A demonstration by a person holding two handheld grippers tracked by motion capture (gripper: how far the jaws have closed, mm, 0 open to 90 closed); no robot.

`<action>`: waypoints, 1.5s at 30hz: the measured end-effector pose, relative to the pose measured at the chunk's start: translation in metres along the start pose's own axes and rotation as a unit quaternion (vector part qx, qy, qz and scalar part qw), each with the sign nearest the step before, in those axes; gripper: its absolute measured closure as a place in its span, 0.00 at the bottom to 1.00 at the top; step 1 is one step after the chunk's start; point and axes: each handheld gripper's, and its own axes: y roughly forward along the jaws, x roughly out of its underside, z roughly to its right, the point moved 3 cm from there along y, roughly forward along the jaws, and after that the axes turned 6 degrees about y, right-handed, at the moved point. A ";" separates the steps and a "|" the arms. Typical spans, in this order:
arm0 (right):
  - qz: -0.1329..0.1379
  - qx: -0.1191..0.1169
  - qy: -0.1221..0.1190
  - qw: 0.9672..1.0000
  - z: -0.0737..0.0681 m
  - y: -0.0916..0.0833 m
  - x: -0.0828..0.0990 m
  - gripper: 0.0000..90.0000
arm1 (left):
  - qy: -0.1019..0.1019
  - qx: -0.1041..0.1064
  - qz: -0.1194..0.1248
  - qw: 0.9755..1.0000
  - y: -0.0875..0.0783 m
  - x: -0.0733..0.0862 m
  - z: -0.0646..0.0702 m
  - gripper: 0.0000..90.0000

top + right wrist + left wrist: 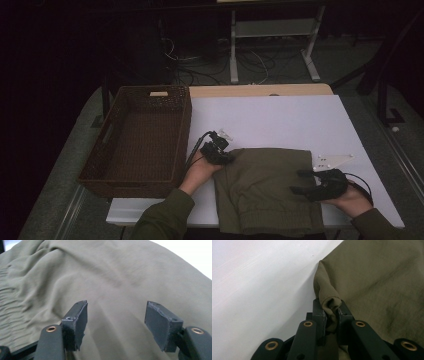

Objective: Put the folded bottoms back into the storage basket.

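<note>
Fingers [332, 315] clamped on olive garment [382, 285] corner

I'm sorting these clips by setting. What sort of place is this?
Probably a lab or workshop rather than a home: cables trail over the floor by a white metal frame, and the white table holds just a wicker basket and an olive garment.

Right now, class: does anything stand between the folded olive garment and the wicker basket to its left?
Nothing visible does. Bare white table separates the garment from the basket; the only barrier is the basket's own near wall. The left gripper already pinches the garment's corner.
</note>
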 end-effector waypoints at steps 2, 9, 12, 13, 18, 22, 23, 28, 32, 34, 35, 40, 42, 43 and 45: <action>0.002 0.009 0.002 1.000 0.005 0.000 -0.004 0.37 | 0.002 0.000 0.000 1.000 0.000 0.000 0.000 0.90; 0.002 0.028 0.011 1.000 0.024 0.003 -0.018 0.35 | 0.008 -0.003 -0.006 1.000 0.000 -0.001 0.001 0.90; 0.003 0.032 0.025 0.999 0.035 0.002 -0.023 0.35 | 0.007 -0.002 -0.005 1.000 0.000 -0.001 0.000 0.90; 0.002 0.036 0.026 0.999 0.039 0.001 -0.024 0.35 | 0.007 -0.001 -0.004 1.000 0.000 0.000 0.000 0.90; 0.005 0.061 0.038 0.997 0.057 0.001 -0.030 0.35 | 0.007 -0.001 -0.002 1.000 0.000 0.000 0.000 0.90; 0.001 0.079 0.048 0.996 0.073 0.003 -0.032 0.35 | 0.009 0.000 -0.002 1.000 0.000 0.000 0.000 0.90; 0.000 0.080 0.051 0.995 0.077 0.004 -0.032 0.35 | 0.009 0.000 -0.002 1.000 0.000 0.000 0.000 0.90; -0.013 0.071 0.067 0.995 0.090 0.014 -0.028 0.34 | 0.007 -0.002 -0.001 1.000 0.000 0.000 0.000 0.90; -0.027 0.061 0.070 0.995 0.094 0.021 -0.024 0.32 | 0.003 -0.004 0.004 1.000 0.000 0.001 0.001 0.90; -0.032 0.056 0.075 0.995 0.096 0.023 -0.023 0.32 | 0.003 -0.004 0.006 1.000 0.000 0.002 0.001 0.90; -0.035 0.055 0.079 0.995 0.096 0.025 -0.022 0.32 | 0.004 -0.005 0.006 1.000 0.000 0.002 0.001 0.90; -0.041 0.050 0.085 0.994 0.096 0.025 -0.020 0.35 | 0.005 -0.007 0.008 1.000 0.000 0.003 0.001 0.90; -0.043 0.050 0.087 0.994 0.095 0.025 -0.020 0.39 | 0.004 -0.007 0.010 1.000 0.000 0.003 0.001 0.90; -0.045 0.050 0.088 0.994 0.095 0.024 -0.020 0.41 | 0.003 -0.007 0.011 1.000 0.000 0.003 0.001 0.90; -0.049 0.047 0.087 0.994 0.094 0.023 -0.020 0.49 | 0.003 -0.008 0.011 1.000 0.000 0.003 0.002 0.90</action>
